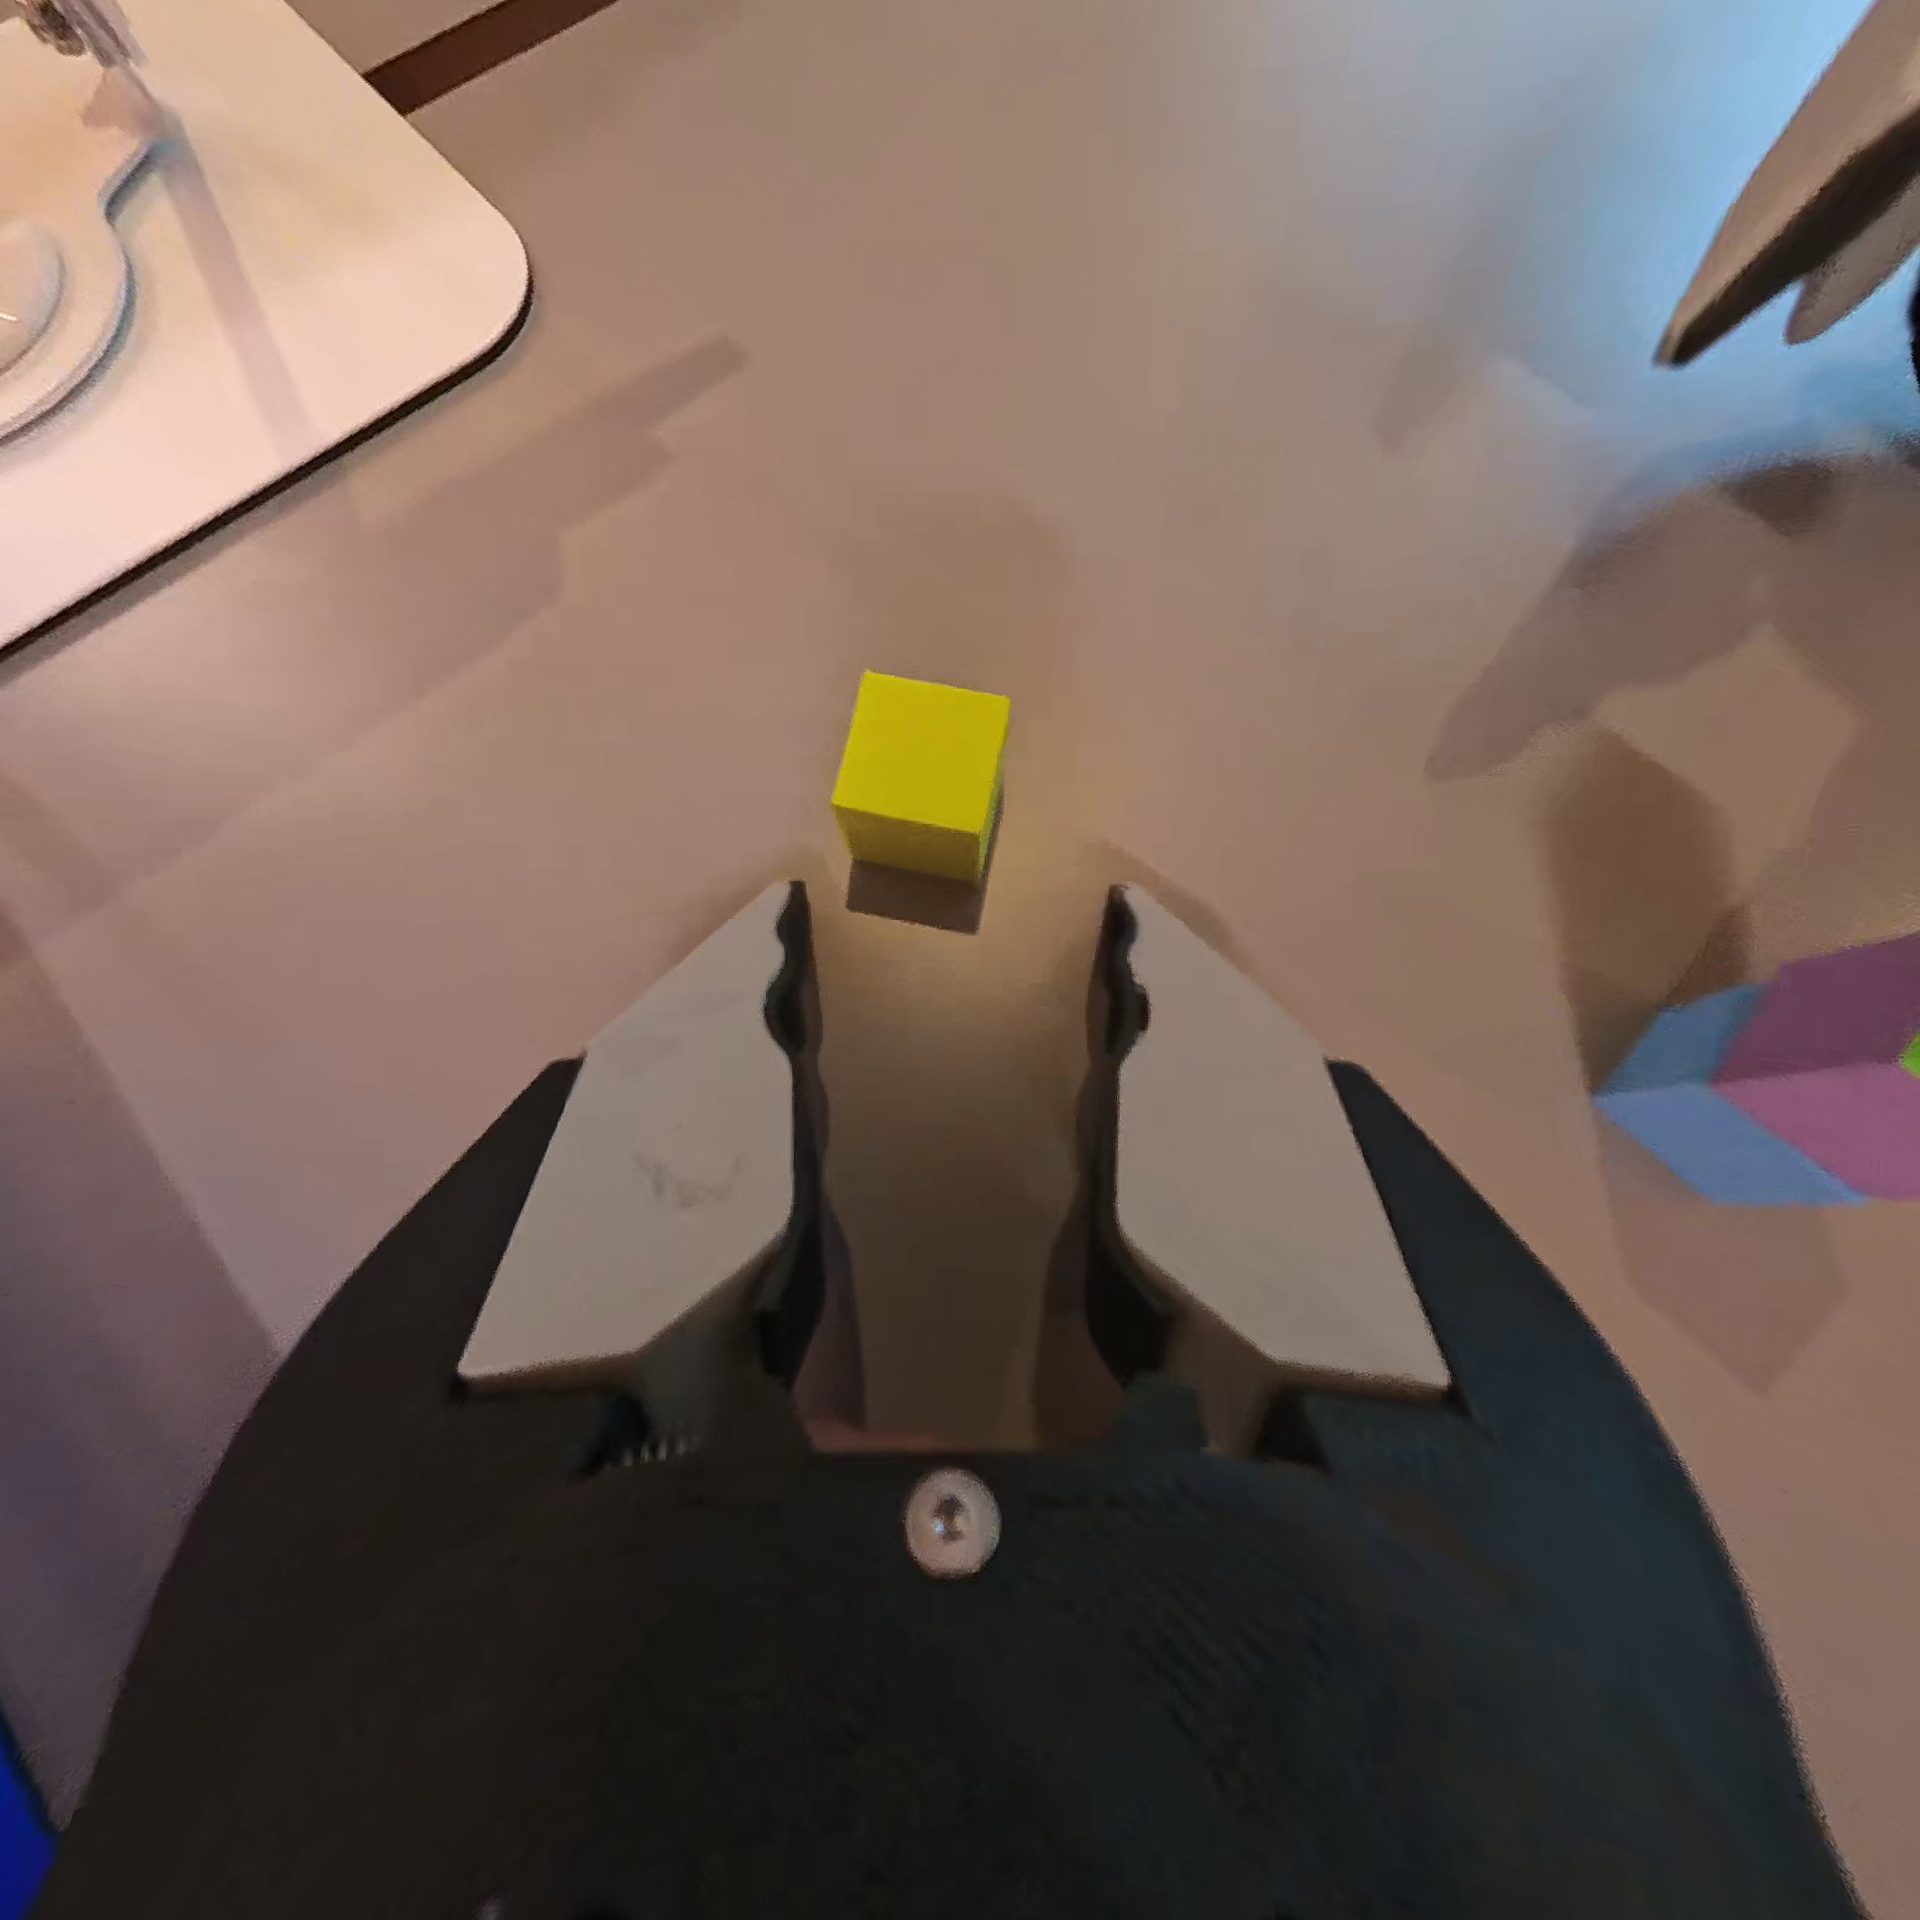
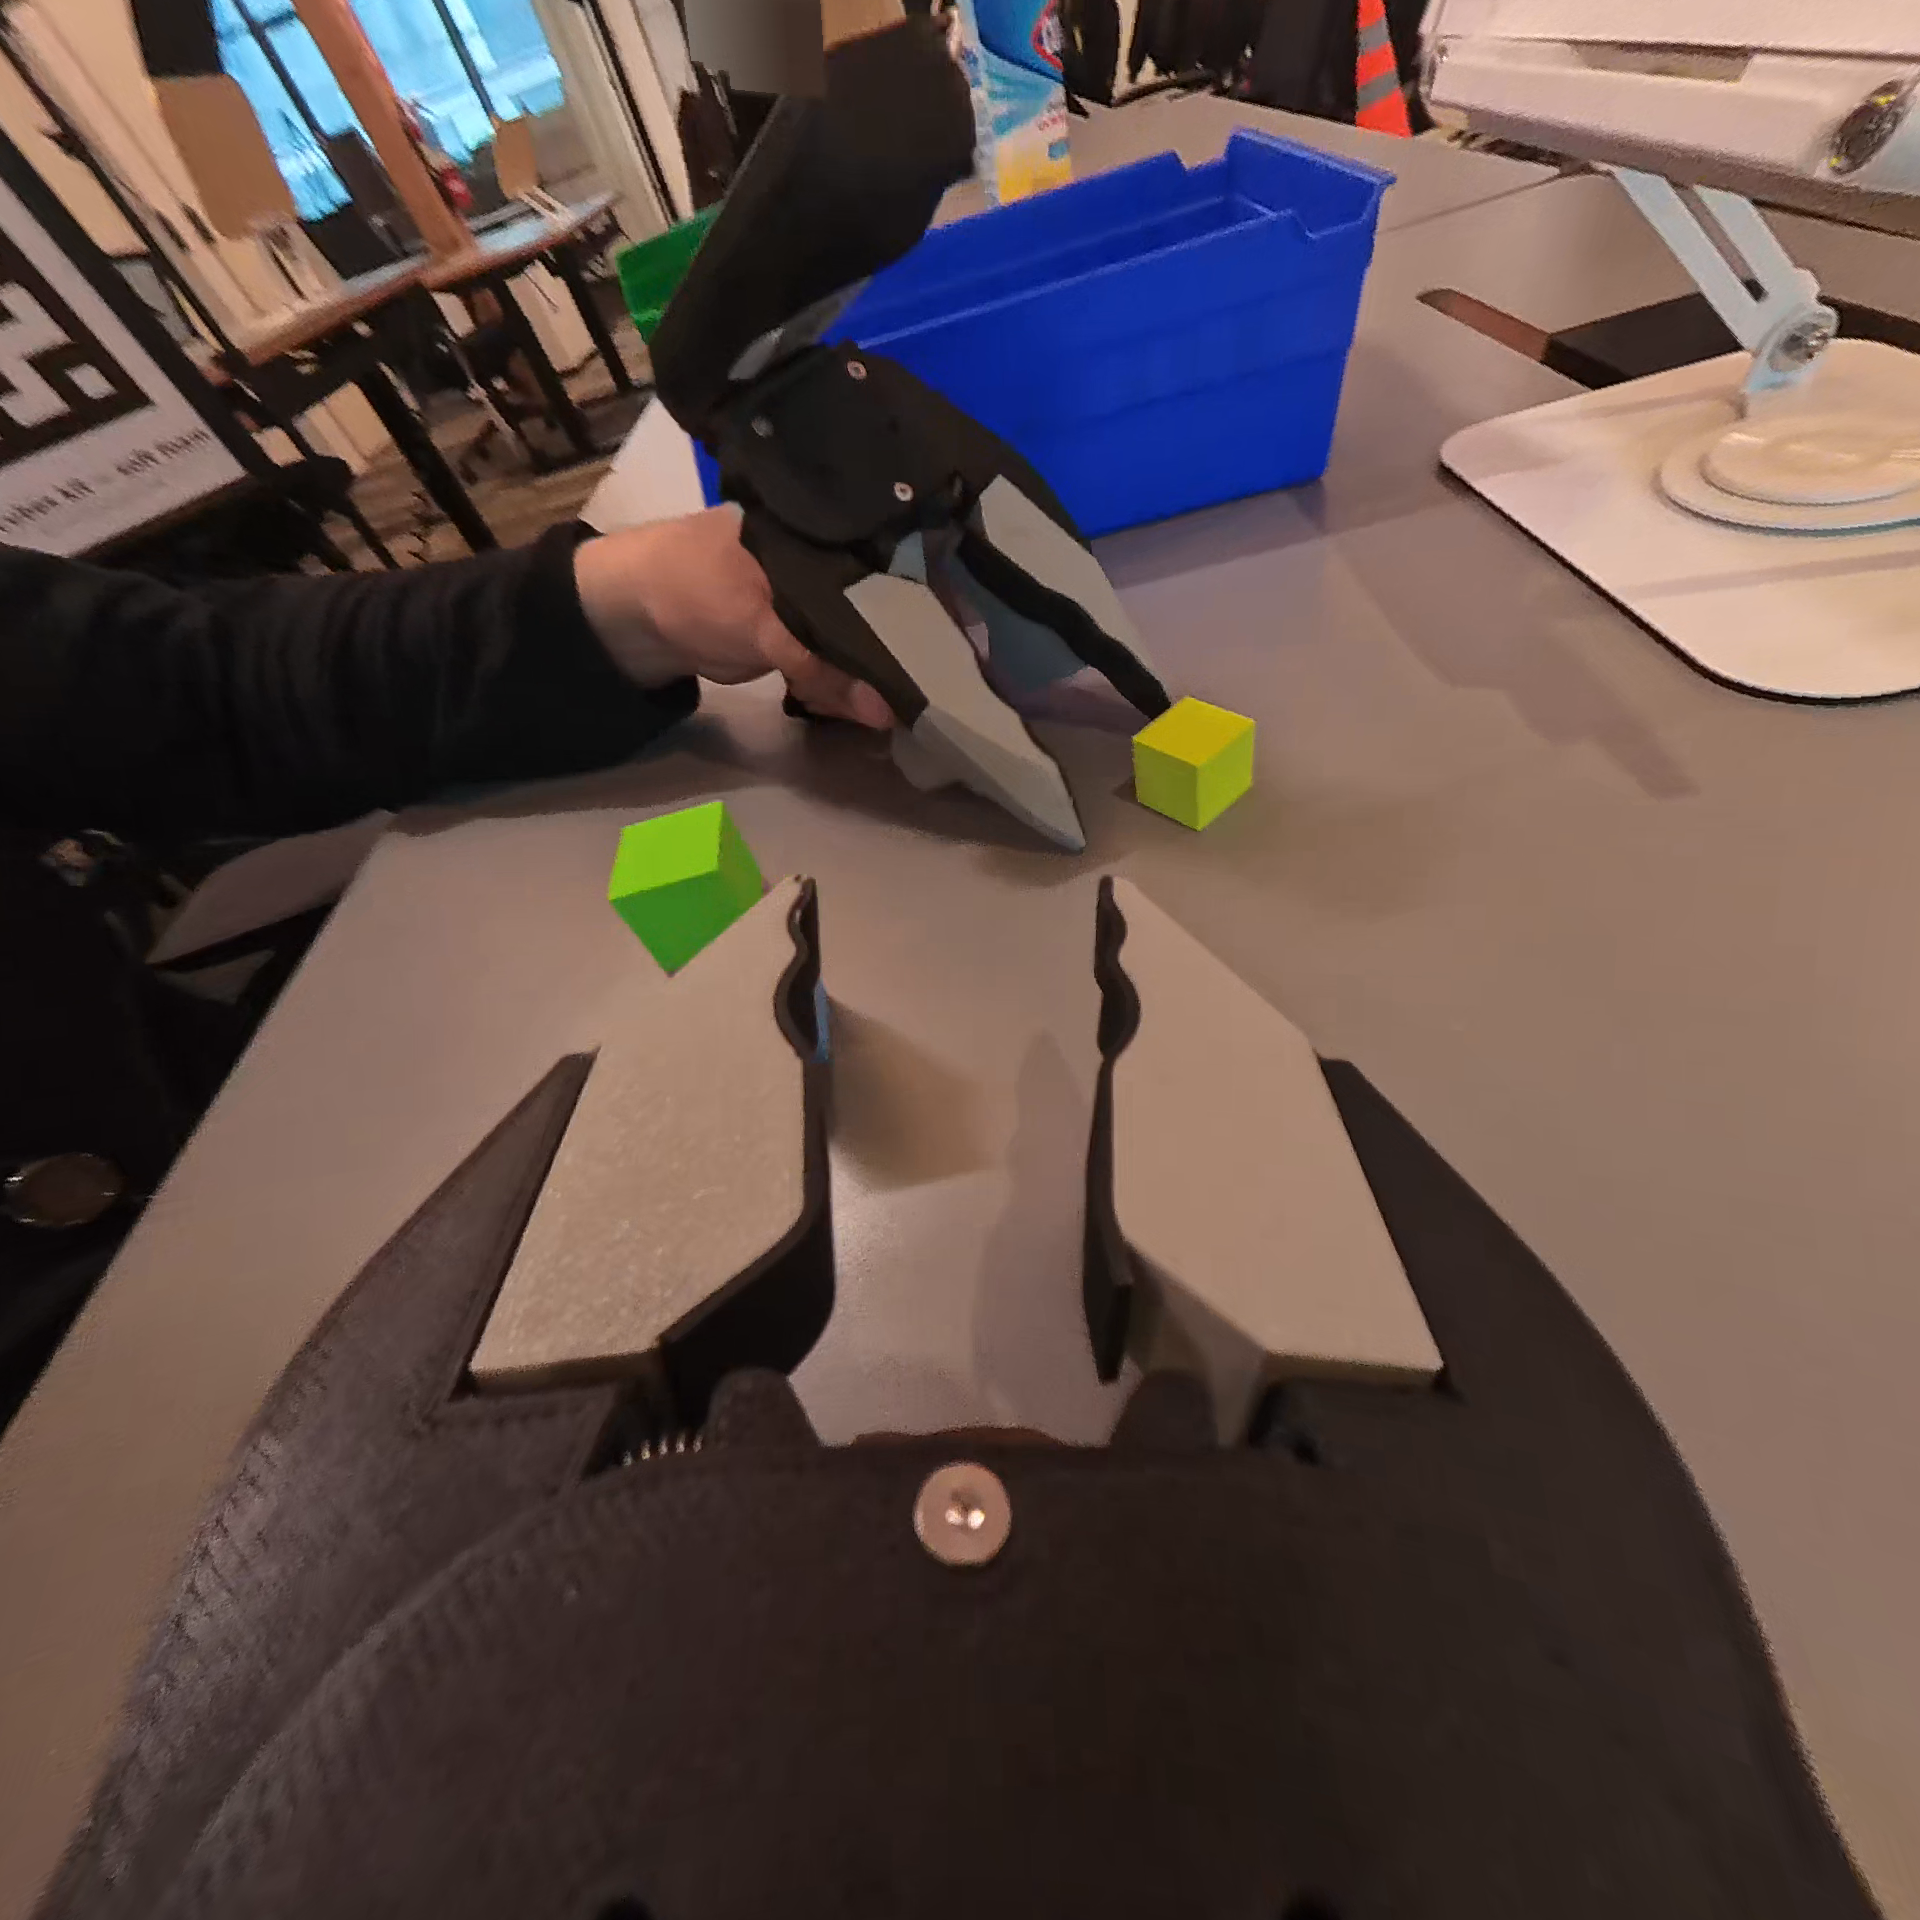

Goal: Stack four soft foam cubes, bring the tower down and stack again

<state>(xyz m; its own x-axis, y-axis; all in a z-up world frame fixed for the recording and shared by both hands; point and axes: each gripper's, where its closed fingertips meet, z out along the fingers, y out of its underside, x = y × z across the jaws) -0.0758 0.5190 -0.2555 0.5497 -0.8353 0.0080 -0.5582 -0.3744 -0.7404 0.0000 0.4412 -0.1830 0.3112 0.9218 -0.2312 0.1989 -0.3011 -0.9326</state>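
The grey table (image 2: 1455,987) carries everything. On its far side stands one blue bin (image 2: 1122,343), its long axis running left to right across the right wrist view, and to the right sits one white stand base (image 2: 1621,540).

The left gripper (image 2: 1117,774), held by a hand (image 2: 675,613), slants down toward the table with its jaws spread and nothing between them; one fingertip is just beside the yellow cube. In its own view the left gripper (image 1: 951,894) points straight at that cube, which lies just ahead of the tips. The right gripper (image 2: 956,888) is also parted and empty, aimed along the table toward the left gripper.

Four cubes show, one of each colour. The yellow cube (image 1: 920,769) sits flat, a corner edge turned toward the right wrist camera. The green cube (image 2: 681,888) is tilted, beside the right gripper's left finger. The purple cube (image 1: 1829,1060) and the blue cube (image 1: 1694,1101) touch at the left wrist view's right edge, blurred; whether one rests on the other cannot be told.
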